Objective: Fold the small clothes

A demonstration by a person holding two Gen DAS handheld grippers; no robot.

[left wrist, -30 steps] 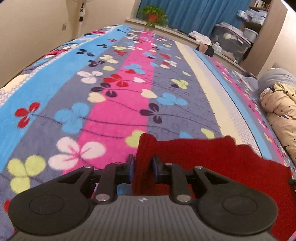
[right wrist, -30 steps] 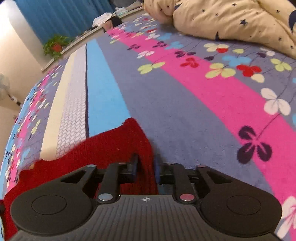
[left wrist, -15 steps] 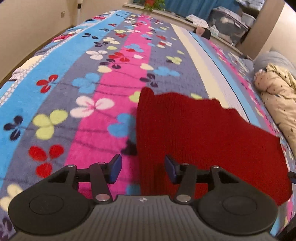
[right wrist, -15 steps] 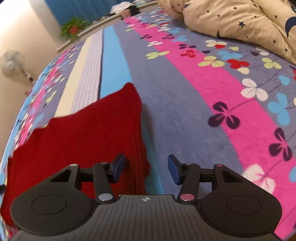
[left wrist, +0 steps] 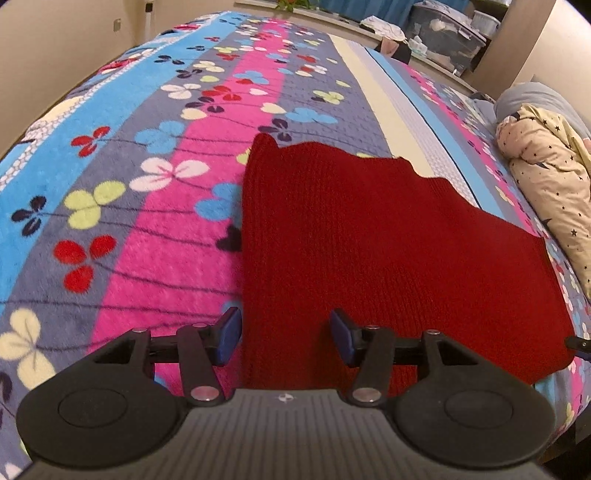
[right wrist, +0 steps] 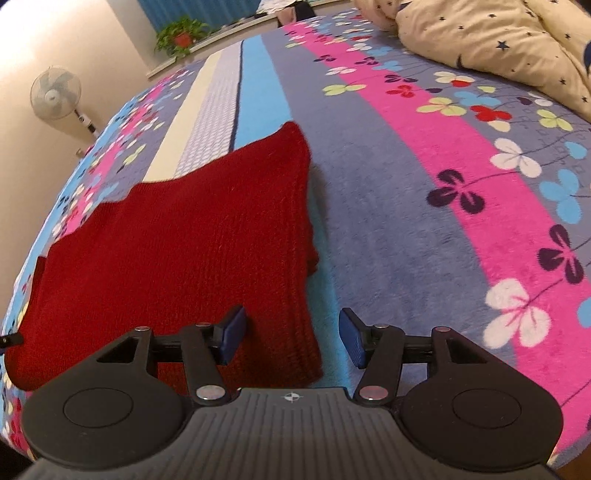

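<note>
A dark red knitted garment lies flat on the flowered bedspread, folded with its layered edge on the left. My left gripper is open and empty, raised over the garment's near left edge. In the right wrist view the same red garment lies flat with its layered edge on the right. My right gripper is open and empty above that near right edge. Each gripper's far tip barely shows at the other view's side edge.
A cream star-print quilt and a grey pillow lie at the bed's right. The same quilt shows in the right wrist view. A standing fan, a potted plant and storage boxes stand beyond the bed.
Both grippers were shut on the garment's corners a second ago. They opened, let the garment lie flat, and have pulled back and up from it.
</note>
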